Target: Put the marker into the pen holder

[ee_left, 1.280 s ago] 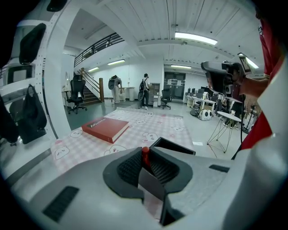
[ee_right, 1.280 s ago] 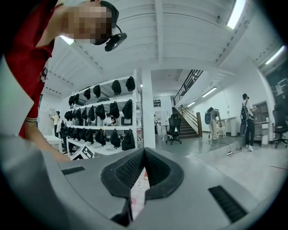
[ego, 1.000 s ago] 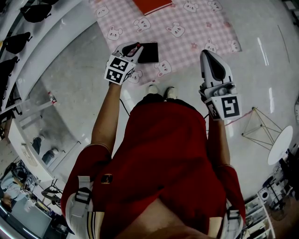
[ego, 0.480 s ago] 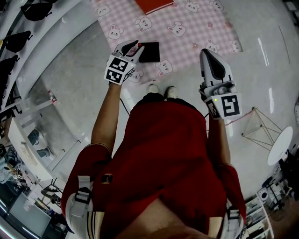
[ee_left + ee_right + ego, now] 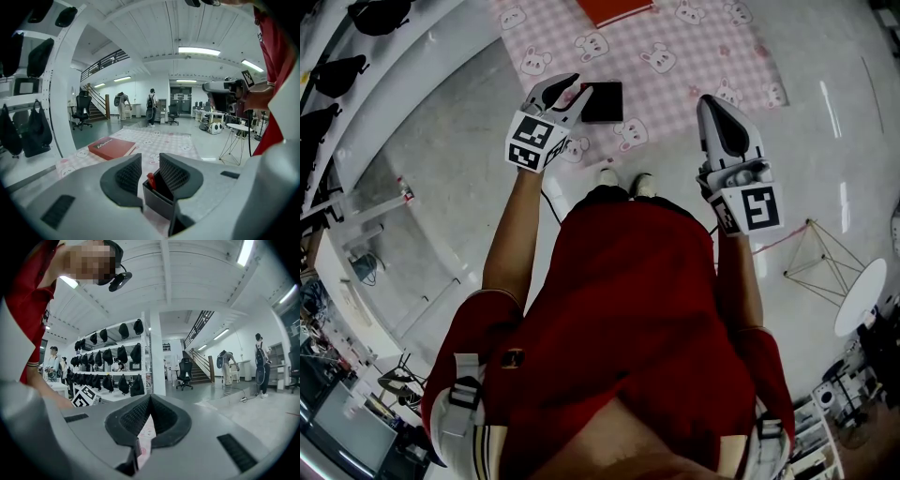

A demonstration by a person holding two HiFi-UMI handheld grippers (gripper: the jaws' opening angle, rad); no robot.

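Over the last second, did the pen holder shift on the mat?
No. The pen holder sits beside the same bunny print on the mat.

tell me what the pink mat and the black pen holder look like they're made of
Pink mat: probably thin fabric or soft vinyl, matte. It has printed checks and bunny faces and lies flat on the floor without glare.
Pen holder: likely hard plastic, matte black. It has thin straight walls and crisp edges, though painted metal can't be ruled out.

Black pen holder [image 5: 602,101], pink checked mat [image 5: 694,84]
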